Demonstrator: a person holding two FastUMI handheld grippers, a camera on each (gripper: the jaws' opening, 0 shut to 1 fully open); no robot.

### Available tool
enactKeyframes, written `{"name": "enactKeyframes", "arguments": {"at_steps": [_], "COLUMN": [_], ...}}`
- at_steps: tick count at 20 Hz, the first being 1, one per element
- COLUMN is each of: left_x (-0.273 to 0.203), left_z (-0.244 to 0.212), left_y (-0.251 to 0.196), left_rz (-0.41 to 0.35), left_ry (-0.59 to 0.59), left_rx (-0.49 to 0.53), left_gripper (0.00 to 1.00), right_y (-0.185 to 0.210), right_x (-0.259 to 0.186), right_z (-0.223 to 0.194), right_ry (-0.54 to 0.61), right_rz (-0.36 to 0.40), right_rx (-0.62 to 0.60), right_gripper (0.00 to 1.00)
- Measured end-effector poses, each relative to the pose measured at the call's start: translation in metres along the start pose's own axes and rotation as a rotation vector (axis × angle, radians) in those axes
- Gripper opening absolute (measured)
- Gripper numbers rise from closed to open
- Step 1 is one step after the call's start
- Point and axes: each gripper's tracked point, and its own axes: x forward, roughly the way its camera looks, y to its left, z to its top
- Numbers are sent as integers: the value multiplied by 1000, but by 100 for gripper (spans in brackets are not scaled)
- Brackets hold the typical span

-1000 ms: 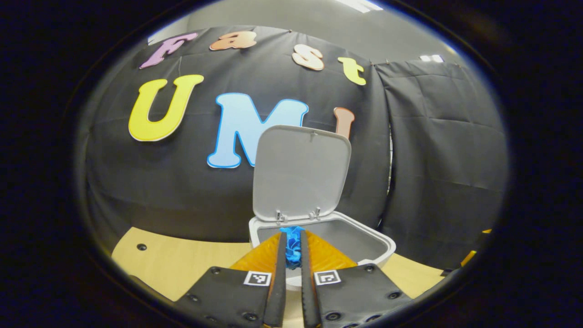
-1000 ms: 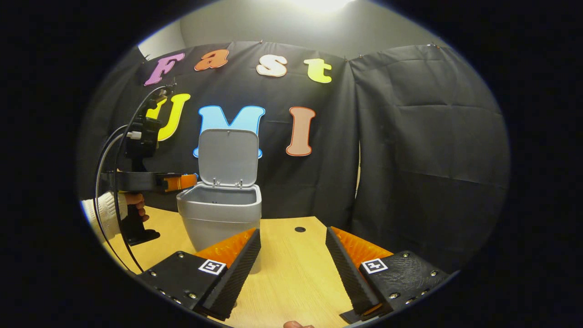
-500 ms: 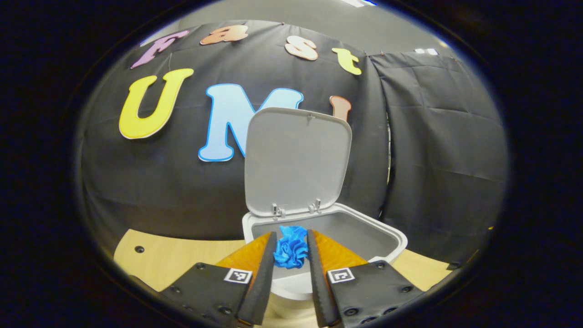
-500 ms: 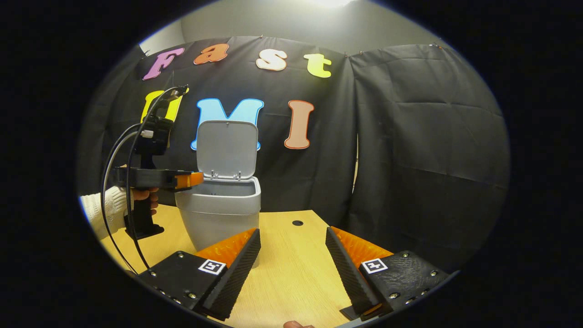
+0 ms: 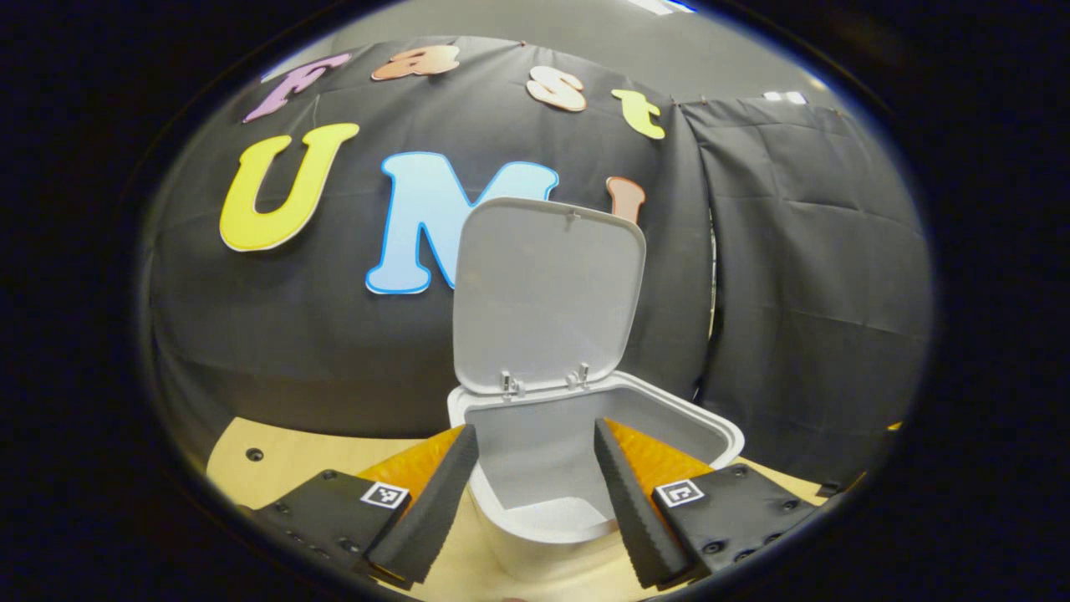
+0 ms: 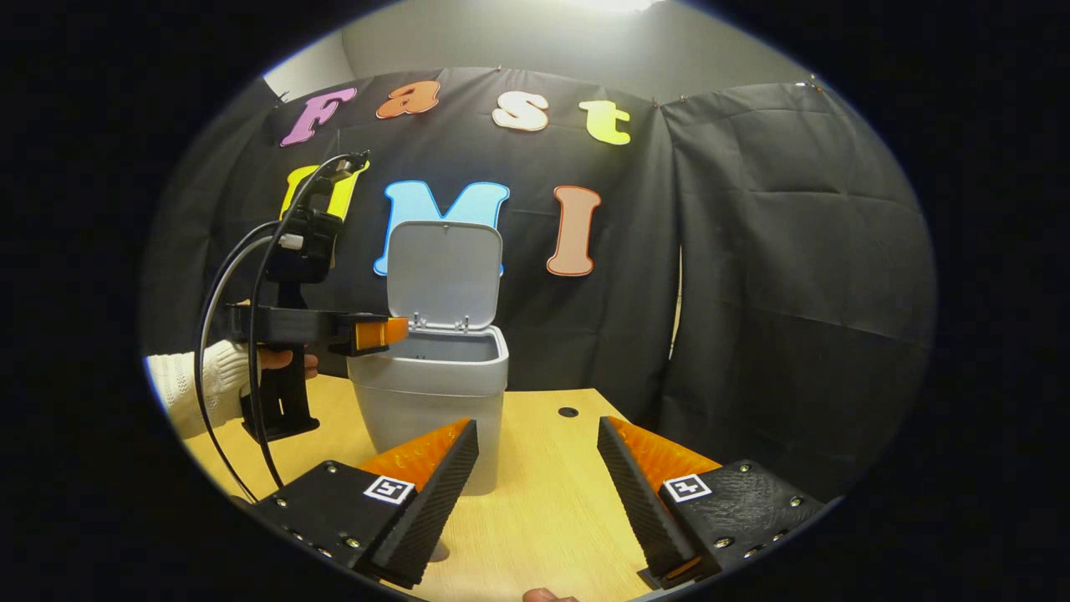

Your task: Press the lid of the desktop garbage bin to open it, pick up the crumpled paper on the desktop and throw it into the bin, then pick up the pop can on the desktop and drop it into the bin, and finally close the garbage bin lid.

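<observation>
Small grey plastic desktop bin (image 5: 535, 502) w/ rounded-square rim stands on the light wood tabletop (image 5: 276, 460), close in front of the black cloth booth wall (image 5: 276, 334). Its flat grey hinged lid (image 5: 547, 293) is swung up, nearly upright, standing on two small hinges at the rim's back edge; underside faces the camera in the left gripper view. Bin's inner walls show as bare grey from here; the bottom can't be made out.

Left gripper (image 5: 535, 481) is spread wide w/ nothing between the fingers. Its tips sit just above the bin's near rim, pointing into the mouth, one to each side of the opening. In the right gripper view the same left gripper (image 6: 393, 331) is seen side-on at bin-rim height, tip at the bin's left edge, lid (image 6: 445, 272) just behind it. A hand (image 6: 284, 361) in a white knit sleeve (image 6: 196, 385) grips its handle; black cables (image 6: 238, 334) loop off the back.

Right gripper (image 6: 535, 477) also wide, nothing held, low over the tabletop (image 6: 543, 518), to the right of and nearer than the bin (image 6: 435, 401); its left finger overlaps the bin's lower corner in view, touching or not – can't tell. Small dark hole (image 6: 568, 412) in the wood, right of the bin, near the wall.
</observation>
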Motion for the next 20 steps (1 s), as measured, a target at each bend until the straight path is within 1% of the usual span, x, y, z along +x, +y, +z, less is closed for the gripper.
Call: {"name": "enactKeyframes", "arguments": {"at_steps": [1,2,10,15,20], "left_x": [-5,-13,-82,-132,-169], "left_z": [1,4,4,-3,-12], "left_y": [1,4,38,59,67], "left_rz": [5,17,138,227,282], "left_ry": [-6,-19,-67,-79,-79], "left_rx": [-3,-5,26,35,40], "left_gripper": [91,95,95,94,95], "right_y": [5,12,64,93,119], "right_x": [0,2,3,3,4], "right_z": [0,-2,-38,-81,-116], "right_ry": [0,5,78,189,284], "right_rz": [16,38,244,345,426], "right_rx": [1,-1,-37,-30,-42], "right_gripper": [93,93,93,93,93]}}
